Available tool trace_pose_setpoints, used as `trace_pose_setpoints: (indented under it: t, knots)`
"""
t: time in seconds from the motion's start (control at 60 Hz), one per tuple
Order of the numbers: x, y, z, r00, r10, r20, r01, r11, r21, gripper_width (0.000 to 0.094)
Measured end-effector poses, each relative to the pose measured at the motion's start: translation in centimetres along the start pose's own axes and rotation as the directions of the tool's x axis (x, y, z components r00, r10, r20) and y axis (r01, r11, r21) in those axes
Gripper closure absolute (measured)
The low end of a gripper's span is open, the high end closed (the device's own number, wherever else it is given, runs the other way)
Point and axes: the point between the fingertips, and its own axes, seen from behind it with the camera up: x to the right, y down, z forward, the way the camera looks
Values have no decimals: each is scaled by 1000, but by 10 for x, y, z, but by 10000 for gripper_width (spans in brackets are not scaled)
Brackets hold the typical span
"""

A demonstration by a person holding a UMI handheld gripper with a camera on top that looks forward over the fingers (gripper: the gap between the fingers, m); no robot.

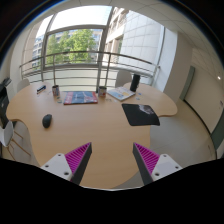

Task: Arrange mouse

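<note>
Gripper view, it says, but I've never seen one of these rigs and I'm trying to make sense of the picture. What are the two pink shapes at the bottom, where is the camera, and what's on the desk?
No robot arm is involved: a person holds a two-finger tool, and a wide-angle camera rides on it, looking forward along the fingers. That lens is why the room looks bent.

The gripper shows as two fingers at the bottom. The pink shapes are their pads, parts of the tool. The fingers stand apart, open, and hold nothing.

Beyond them lies a curved wooden desk. On it, well ahead of the fingers and to the left, sits a small dark mouse. To the right lies a black mouse mat. Further back are a colourful book and some papers, with a railing and windows behind.
</note>
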Motion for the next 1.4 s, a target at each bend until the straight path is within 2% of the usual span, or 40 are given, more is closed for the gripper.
trace_pose_setpoints:
  t: [0.217,0.4,0.5,0.617,0.75,0.833,0.883,1.05,1.117,1.3,1.4]
  knots:
    - [-33,46,3,999,-28,29,31,995,-93,91]
    - [-143,89,42,990,-38,137,62,982,-178,89]
    - [-223,84,66,974,-34,224,74,982,-171,86]
    - [-308,50,106,951,-40,308,75,992,-106,87]
    - [-371,2,162,946,-54,321,65,998,-26,87]
    - [-395,-15,194,948,-47,315,57,998,-22,91]
    - [-406,-22,209,948,-42,316,50,999,-20,120]
    - [-416,-24,244,948,-55,313,70,997,-37,300]
    - [-415,-27,249,945,-66,321,77,997,-23,406]
    - [-415,-25,248,935,-89,343,101,995,-17,525]
    - [-412,-36,239,926,-85,368,94,996,-8,548]
